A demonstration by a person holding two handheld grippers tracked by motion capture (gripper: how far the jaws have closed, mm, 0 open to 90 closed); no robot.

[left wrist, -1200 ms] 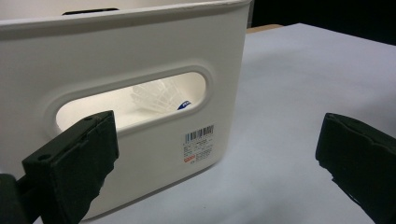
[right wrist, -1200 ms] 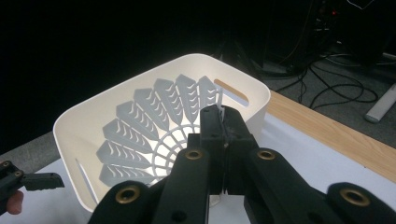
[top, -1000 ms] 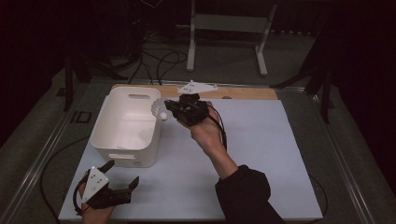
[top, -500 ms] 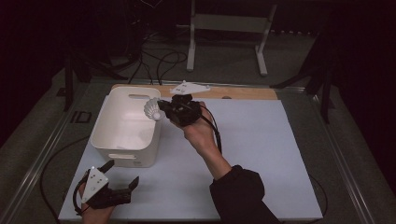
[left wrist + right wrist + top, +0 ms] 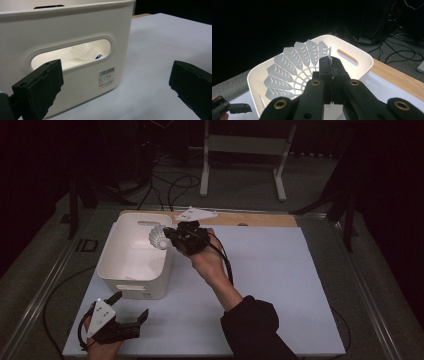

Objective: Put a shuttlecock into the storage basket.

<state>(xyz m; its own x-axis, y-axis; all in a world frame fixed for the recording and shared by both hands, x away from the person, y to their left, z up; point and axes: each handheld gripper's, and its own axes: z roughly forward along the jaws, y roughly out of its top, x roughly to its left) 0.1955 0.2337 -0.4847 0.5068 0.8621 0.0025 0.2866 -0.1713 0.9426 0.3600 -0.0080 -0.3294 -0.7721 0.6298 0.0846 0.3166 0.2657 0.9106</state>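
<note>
White plastic shuttlecock (image 5: 159,239) pinched by its skirt in my right gripper (image 5: 172,236), above the white plastic bin (image 5: 131,292). 1 shuttlecock (image 5: 86,52) already inside; release left. Left gripper (image 5: 131,307) spread, idle.

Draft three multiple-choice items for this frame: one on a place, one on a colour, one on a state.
1. Where is the shuttlecock held?
A. over the bin
B. flat on the mat
C. on the floor

2. What colour is the bin?
A. black
B. white
C. red

3. How do the left gripper jaws stand?
A. shut on the bin
B. shut on nothing
C. open

Key:
1 A, the right gripper holds it above the bin's open top.
2 B, its walls are white in every view.
3 C, the left gripper view shows its jaws wide apart with nothing between them.
</note>
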